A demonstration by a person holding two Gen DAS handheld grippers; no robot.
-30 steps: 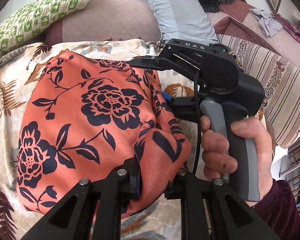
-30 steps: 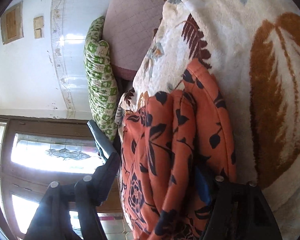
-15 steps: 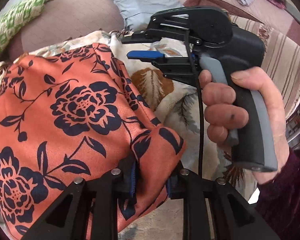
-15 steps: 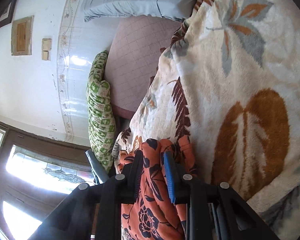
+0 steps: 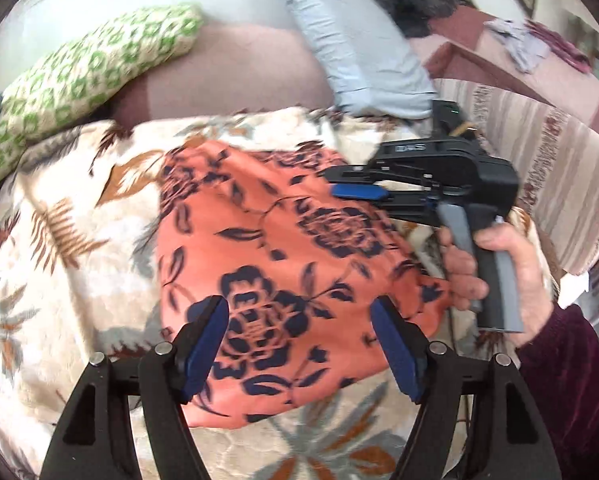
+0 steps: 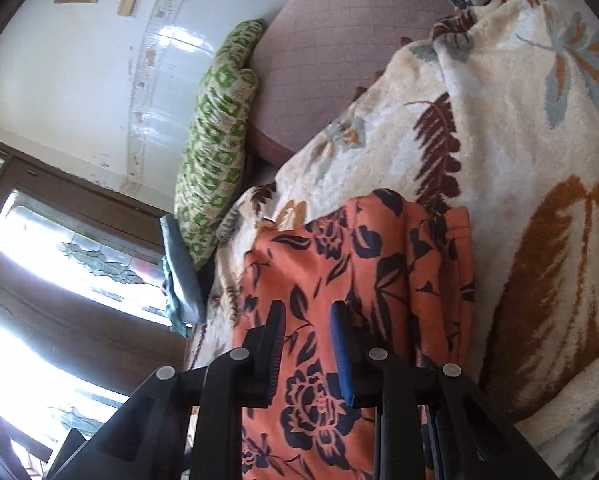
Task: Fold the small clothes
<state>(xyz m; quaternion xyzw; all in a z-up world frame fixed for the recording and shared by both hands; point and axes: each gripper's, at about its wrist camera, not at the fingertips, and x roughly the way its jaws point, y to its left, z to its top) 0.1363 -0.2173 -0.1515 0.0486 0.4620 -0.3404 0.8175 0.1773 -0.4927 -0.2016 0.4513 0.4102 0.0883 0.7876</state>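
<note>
In the left wrist view, the left gripper [image 5: 299, 320] stood at the bottom centre of the frame with its blue-padded fingers [image 5: 205, 340] spread wide and nothing between them. Behind them, the orange floral garment [image 5: 283, 264] lay folded in the middle of the frame on a cream leaf-patterned blanket [image 5: 59, 248]. At right centre, the right gripper [image 5: 359, 186] reached in sideways over the garment's upper right edge, its black body and grey handle gripped by the person's right hand [image 5: 503, 276]; its fingers looked somewhat parted with no cloth caught between them. A green-and-white patterned cushion [image 5: 87, 76] sat in the upper left, and a pale blue pillow [image 5: 359, 60] leaned at top centre. The whole view was slightly motion-blurred.

In the right wrist view, the scene was rolled on its side. The right gripper [image 6: 307, 340] sat at bottom centre, its fingers [image 6: 341, 352] a modest gap apart and holding nothing, with the garment [image 6: 359, 280] showing behind them. The garment filled the lower centre of the frame, resting on the blanket [image 6: 519, 120] that spread across the right side. The cushion [image 6: 219, 140] stood at centre left, and a bright window [image 6: 71, 252] filled the lower left.
</note>
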